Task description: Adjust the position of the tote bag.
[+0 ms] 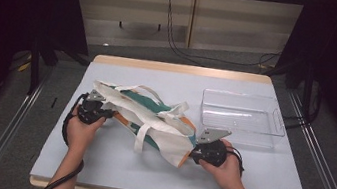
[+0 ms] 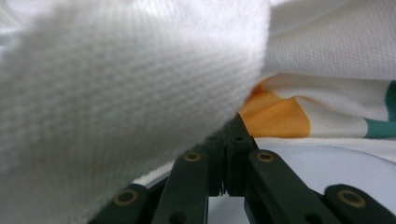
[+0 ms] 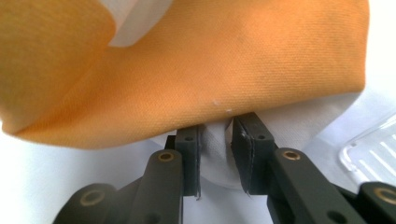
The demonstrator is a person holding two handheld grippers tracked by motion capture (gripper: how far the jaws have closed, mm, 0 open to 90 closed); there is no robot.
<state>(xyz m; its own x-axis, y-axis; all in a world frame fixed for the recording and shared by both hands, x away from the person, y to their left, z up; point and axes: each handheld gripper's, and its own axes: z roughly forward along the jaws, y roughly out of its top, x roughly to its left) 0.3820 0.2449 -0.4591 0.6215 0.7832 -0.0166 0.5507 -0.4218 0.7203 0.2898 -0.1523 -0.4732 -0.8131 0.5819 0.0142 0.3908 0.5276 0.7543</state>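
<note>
A cloth tote bag (image 1: 152, 122), white with teal and orange patches, lies stretched across the middle of the table. At the bag's left end, my left gripper (image 1: 112, 113) is shut on the cloth. In the left gripper view its jaws (image 2: 229, 135) meet under a white fold of the bag (image 2: 116, 93). My right gripper (image 1: 191, 153) is at the bag's lower right corner. In the right gripper view a bunch of white cloth fills the gap between its pads (image 3: 215, 135), under an orange panel of the bag (image 3: 210, 60).
A clear plastic tray (image 1: 241, 118) stands behind the bag at the right, with its corner at the edge of the right gripper view (image 3: 373, 154). A pale blue mat (image 1: 270, 180) covers the table. A white strap (image 1: 142, 138) hangs over the bag's front.
</note>
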